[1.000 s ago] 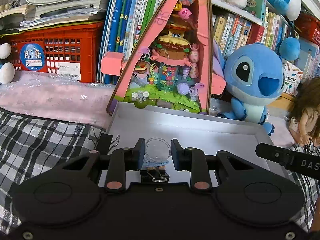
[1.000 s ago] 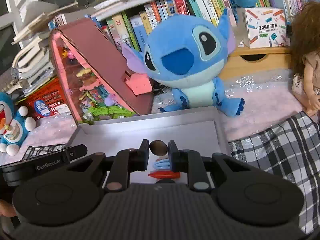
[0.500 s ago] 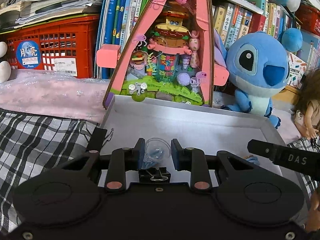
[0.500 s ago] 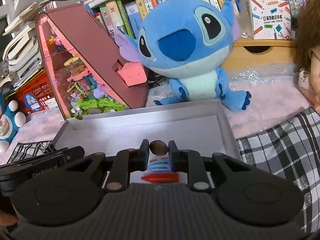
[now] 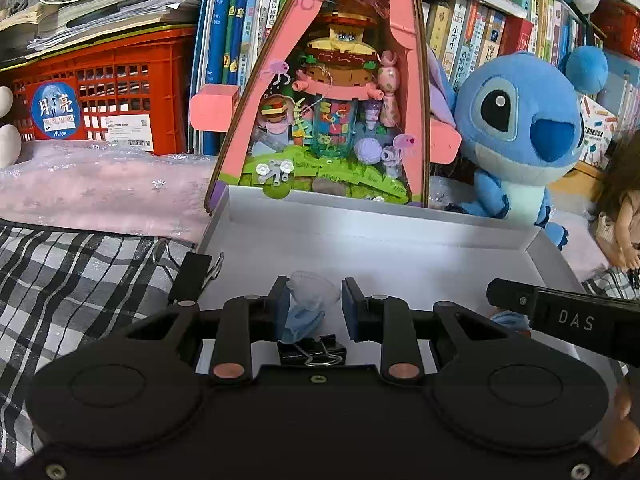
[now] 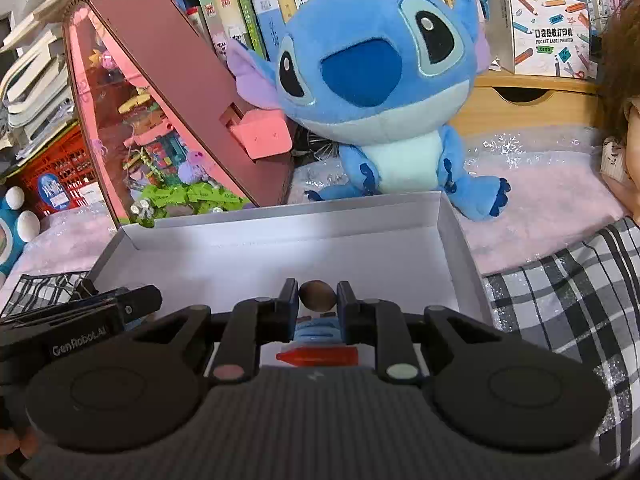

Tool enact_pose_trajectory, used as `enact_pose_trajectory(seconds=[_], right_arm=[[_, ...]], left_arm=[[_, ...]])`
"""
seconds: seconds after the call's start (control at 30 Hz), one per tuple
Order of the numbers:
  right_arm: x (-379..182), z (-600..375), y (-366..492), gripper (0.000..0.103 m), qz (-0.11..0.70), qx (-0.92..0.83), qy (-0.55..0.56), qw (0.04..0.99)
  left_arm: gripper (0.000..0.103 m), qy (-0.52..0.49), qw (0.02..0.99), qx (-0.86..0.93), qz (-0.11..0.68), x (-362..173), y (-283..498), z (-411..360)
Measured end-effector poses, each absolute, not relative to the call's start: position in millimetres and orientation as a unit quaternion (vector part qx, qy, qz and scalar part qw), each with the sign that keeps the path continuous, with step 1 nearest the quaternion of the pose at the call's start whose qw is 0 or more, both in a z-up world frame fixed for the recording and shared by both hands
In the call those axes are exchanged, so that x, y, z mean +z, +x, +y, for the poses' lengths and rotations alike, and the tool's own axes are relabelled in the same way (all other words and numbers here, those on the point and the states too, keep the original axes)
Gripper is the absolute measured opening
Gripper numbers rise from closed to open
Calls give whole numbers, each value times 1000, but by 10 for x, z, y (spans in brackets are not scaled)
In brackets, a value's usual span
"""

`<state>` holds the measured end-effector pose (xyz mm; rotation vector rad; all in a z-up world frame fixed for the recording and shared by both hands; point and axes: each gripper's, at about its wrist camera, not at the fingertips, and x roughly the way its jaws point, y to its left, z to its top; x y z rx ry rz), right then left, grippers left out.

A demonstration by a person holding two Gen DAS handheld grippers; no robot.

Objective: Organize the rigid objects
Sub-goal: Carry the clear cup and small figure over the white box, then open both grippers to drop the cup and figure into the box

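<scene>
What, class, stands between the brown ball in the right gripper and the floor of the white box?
Nothing visible. The right gripper holds the brown ball over bare box floor; a red crayon lies nearer the camera.

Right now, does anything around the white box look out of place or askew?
One thing: a black binder clip lies outside the white box, at its left wall on the plaid cloth, while another binder clip and a red crayon-like piece already sit inside. Nothing looks spilled or damaged.
</scene>
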<state>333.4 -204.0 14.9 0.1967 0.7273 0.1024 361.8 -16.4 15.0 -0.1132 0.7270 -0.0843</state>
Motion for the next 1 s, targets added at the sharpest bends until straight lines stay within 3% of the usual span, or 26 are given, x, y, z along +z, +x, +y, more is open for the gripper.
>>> enact_pose_trajectory(seconds=[0.63, 1.0], right_arm=[[87, -2018, 3379, 25, 367, 40, 89, 925], [100, -1993, 3382, 32, 364, 35, 85, 927]], left_arm=[[27, -64, 929, -35, 363, 101, 3637, -141], [42, -68, 927, -31, 366, 111, 3645, -137]])
